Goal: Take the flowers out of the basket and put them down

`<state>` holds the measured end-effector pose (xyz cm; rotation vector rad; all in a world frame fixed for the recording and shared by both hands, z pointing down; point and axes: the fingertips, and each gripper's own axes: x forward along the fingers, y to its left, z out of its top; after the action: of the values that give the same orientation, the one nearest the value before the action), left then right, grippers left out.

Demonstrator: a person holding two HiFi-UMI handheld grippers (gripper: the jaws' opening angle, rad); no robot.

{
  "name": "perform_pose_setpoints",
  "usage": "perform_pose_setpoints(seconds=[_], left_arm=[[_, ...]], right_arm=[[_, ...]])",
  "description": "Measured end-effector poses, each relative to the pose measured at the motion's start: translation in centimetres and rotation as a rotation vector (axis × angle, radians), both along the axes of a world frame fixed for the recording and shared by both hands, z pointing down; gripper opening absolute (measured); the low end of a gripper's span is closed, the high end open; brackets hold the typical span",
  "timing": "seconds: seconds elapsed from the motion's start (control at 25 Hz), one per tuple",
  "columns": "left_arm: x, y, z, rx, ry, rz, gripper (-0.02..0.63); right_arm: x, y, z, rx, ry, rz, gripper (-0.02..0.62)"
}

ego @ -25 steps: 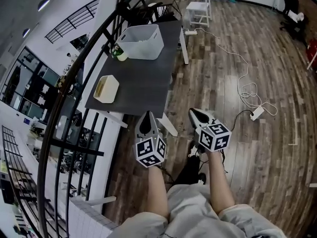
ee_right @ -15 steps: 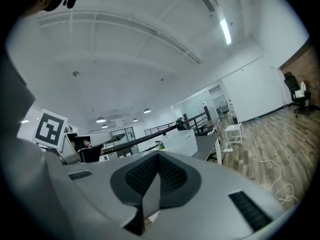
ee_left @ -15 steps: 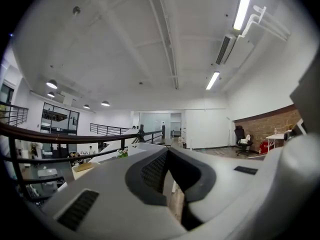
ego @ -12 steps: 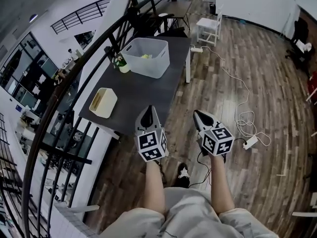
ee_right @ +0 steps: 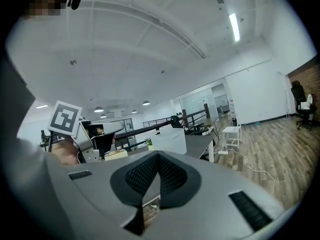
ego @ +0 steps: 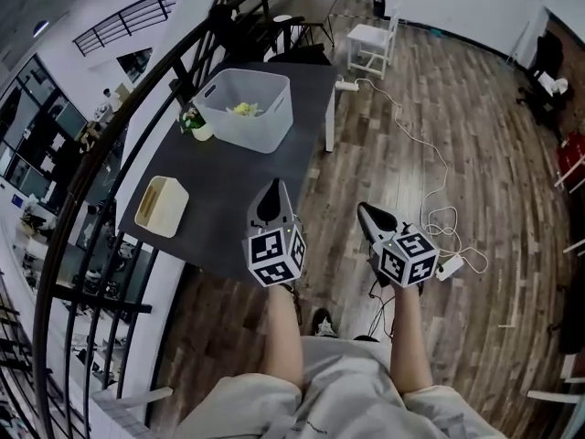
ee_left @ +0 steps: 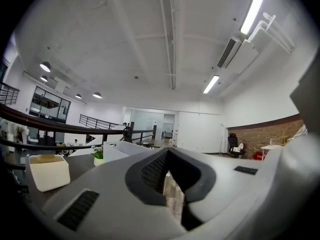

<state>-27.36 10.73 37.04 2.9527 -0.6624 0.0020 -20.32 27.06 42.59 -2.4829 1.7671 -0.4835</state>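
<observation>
A white basket [ego: 265, 122] stands at the far end of the dark grey table [ego: 228, 190], with yellow-green flowers [ego: 242, 109] lying inside. My left gripper [ego: 271, 190] is held level over the table's near edge, shut and empty. To its right, my right gripper [ego: 364, 210] hangs over the wood floor, beside the table, shut with nothing in it. Both are well short of the basket. The basket [ee_left: 120, 151] shows ahead in the left gripper view, and the basket [ee_right: 167, 140] shows in the right gripper view past the shut right gripper [ee_right: 157, 156].
A small potted plant [ego: 194, 124] sits left of the basket and a cream box [ego: 162, 206] near the table's left edge. A black railing [ego: 110, 154] runs along the left. A white stool [ego: 370, 39] stands beyond, and a cable with a power strip [ego: 450, 265] lies on the floor.
The person and both grippers have come forward toward the table. The left gripper now reaches over the table's near edge. The basket looks closer, and both grippers stay shut.
</observation>
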Motion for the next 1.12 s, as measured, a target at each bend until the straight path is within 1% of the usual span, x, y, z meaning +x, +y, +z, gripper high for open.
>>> perform_pose_setpoints(seconds=[0.16,0.24,0.28,0.4,0.44,0.56,0.64,0.76,0.84,0.96,1.04,1.12], left_arm=[[2.5,0.6,1.6,-0.018,-0.043,0.013,0.014],[3.5,0.6,2.4,-0.017,-0.065,-0.002,0.014],[3.8,0.5,2.8,0.0,-0.086,-0.021,0.014],[4.3,-0.2,2.9,0.095,-0.167,-0.103,0.014],[4.4,-0.3,2.6,0.105,-0.179,-0.124,0.014],[4.7,-0.2,1.7,0.092,-0.182,-0.178,0.014],[4.5,-0.1,1.3,0.098,-0.192,-0.227,0.014],[3.5,0.4,1.4,0.092,-0.182,-0.29,0.014],[2.9,1.1,2.3,0.092,-0.211,-0.312,0.015],[2.5,2.1,3.4,0.115,-0.27,-0.343,0.015],[2.5,1.8,2.8,0.141,-0.276,-0.366,0.015],[2.5,1.3,1.5,0.164,-0.264,-0.377,0.015]], right_arm=[[2.1,0.8,1.5,-0.022,-0.032,0.02,0.018],[3.1,0.9,2.7,-0.052,-0.037,0.0,0.018],[3.5,0.6,3.3,-0.065,-0.04,-0.021,0.02],[4.9,-0.9,4.2,-0.073,-0.062,-0.103,0.018],[5.4,-1.3,4.0,-0.071,-0.072,-0.124,0.018],[7.1,-2.1,3.0,-0.056,-0.095,-0.181,0.018],[8.0,-2.6,2.5,-0.043,-0.098,-0.217,0.018],[8.3,-2.9,2.3,-0.024,-0.096,-0.281,0.018],[8.4,-2.5,2.8,-0.004,-0.124,-0.299,0.018],[9.2,-1.4,4.3,0.017,-0.174,-0.312,0.019],[10.7,-1.7,4.7,0.025,-0.173,-0.328,0.018],[12.5,-2.6,4.0,0.065,-0.198,-0.335,0.018]])
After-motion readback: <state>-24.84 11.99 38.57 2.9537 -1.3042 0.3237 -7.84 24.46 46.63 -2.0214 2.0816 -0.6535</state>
